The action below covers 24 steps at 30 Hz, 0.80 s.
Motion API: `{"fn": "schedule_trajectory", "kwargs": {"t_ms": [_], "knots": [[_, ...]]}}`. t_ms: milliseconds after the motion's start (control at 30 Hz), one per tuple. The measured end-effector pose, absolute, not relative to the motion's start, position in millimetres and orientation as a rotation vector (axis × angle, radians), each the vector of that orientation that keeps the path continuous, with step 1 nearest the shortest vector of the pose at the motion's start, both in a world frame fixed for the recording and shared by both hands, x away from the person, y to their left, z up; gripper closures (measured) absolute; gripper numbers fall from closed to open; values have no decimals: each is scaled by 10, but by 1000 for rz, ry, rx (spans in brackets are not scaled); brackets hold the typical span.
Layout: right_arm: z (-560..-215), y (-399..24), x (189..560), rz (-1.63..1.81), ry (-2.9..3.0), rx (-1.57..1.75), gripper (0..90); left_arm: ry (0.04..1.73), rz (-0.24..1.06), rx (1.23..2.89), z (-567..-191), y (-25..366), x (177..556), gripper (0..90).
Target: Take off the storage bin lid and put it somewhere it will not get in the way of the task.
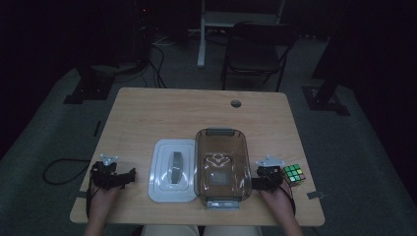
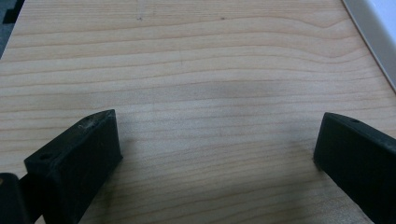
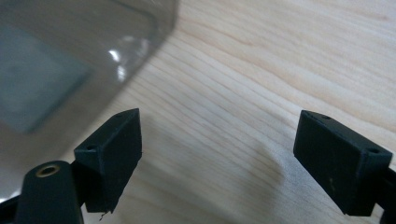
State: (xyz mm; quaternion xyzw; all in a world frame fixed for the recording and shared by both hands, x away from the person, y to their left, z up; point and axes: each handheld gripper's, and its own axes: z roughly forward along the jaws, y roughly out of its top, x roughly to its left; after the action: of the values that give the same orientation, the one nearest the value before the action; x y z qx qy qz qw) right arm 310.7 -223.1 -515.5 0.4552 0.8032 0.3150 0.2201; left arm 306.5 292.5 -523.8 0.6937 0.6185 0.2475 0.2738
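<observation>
Resting low near the table's (image 1: 162, 108) near-left corner, the left gripper (image 1: 114, 176) sits with its jaws spread wide over bare wood, holding nothing. Right of it, along the near edge, a white lid (image 1: 172, 170) lies flat with its grey handle up, just beside the container it likely belongs to, apparently set aside so the box stays open for loading. That clear, smoke-tinted container (image 1: 222, 167) stands lengthwise at the middle of the near edge, a grey latch at each end and nothing visible inside. Farther right, the right gripper (image 1: 266, 178) sits between the container's wall and a puzzle cube (image 1: 293, 173), jaws apart and empty; in the right gripper view the tinted wall lies just beyond the left-hand jaw. The multicoloured cube rests near the table's right edge, just beside this gripper and untouched, and appears to be the piece next to go into the box.
</observation>
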Motion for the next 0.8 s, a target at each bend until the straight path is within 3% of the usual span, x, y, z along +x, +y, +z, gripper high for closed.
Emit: {"fn": "schedule_trajectory", "kwargs": {"t_ms": [400, 800], "knots": [[-4785, -2461, 2999, 985, 2079, 1304, 153, 1656, 665, 1875, -5238, 2919, 3057, 12], [-4623, -3086, 2832, 965, 1896, 1435, 133, 1666, 669, 1866, -5239, 2911, 3054, 12]]}}
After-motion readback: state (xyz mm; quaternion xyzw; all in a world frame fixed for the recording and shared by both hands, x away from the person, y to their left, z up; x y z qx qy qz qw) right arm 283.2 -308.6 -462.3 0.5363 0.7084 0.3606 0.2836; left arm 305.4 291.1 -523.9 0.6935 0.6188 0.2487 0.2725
